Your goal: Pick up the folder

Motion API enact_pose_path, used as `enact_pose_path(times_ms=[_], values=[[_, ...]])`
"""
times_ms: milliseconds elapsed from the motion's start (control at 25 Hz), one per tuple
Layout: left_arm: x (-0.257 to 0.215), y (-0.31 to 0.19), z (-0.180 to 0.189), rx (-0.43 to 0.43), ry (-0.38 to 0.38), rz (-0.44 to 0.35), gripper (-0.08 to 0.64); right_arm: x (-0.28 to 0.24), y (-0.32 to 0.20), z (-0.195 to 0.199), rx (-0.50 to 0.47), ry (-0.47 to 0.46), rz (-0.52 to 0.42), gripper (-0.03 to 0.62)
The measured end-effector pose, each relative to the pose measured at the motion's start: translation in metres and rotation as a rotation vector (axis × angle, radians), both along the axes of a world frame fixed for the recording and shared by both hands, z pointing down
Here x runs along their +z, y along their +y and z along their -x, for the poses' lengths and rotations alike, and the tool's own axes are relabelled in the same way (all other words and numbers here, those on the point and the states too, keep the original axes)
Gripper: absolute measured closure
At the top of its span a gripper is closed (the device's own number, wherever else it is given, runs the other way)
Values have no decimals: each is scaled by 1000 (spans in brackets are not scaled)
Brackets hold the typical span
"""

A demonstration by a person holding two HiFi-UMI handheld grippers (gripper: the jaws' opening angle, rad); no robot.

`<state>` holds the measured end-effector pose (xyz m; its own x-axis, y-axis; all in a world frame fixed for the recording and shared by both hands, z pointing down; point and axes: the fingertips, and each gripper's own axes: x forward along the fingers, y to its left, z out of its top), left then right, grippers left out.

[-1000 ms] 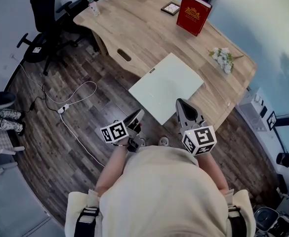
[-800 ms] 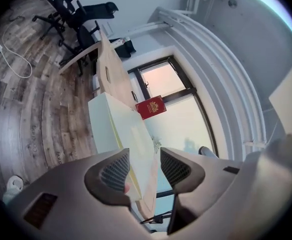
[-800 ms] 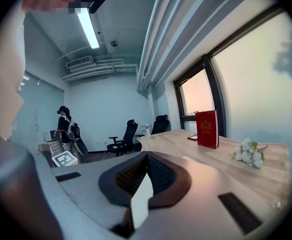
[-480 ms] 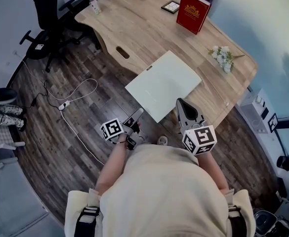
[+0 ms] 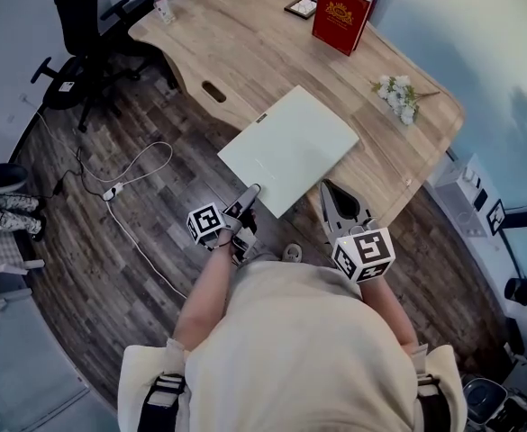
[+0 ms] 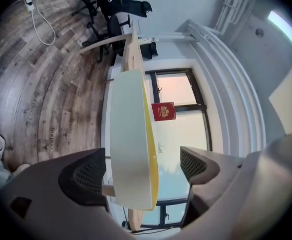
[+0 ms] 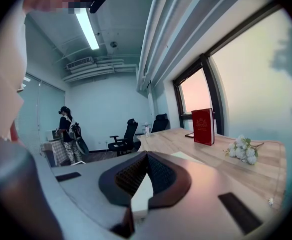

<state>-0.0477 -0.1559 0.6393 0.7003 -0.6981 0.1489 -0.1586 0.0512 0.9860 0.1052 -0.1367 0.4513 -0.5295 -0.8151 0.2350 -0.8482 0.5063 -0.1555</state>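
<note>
Right gripper [image 5: 327, 188] clenched on pale-green flat folder [image 5: 290, 142] edge; left gripper [image 5: 251, 193] jaws opening, folder edge between, unpressed. Slide deeper, clamp squarely, lift level.

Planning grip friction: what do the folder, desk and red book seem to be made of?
Folder: pale, matte, smooth sheet with a yellow edge, probably plastic or card. Desk: light wood or wood-look laminate; grain lines show. Red book: stiff cover with gold print; coated board or cloth, unclear.

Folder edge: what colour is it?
The folder has a yellow edge; the left gripper view shows it best.
</note>
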Motion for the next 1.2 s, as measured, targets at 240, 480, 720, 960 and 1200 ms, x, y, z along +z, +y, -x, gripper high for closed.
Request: enact_pose_path(times_ms=[240,480,720,960,1200], values=[[11,-11,-10,7,16,21,120,3,1,-11,13,5,4,574],[15,-21,-25,29,63,21,120,4,2,-21,22,7,6,574],[14,-33,-31,38,106,4,120,5,-3,-27,31,12,11,574],[17,-43,-40,54,130,-3,120,8,-4,-28,26,30,15,574],[15,-48,-50,83,147,-11,120,10,-6,-34,38,44,22,574]])
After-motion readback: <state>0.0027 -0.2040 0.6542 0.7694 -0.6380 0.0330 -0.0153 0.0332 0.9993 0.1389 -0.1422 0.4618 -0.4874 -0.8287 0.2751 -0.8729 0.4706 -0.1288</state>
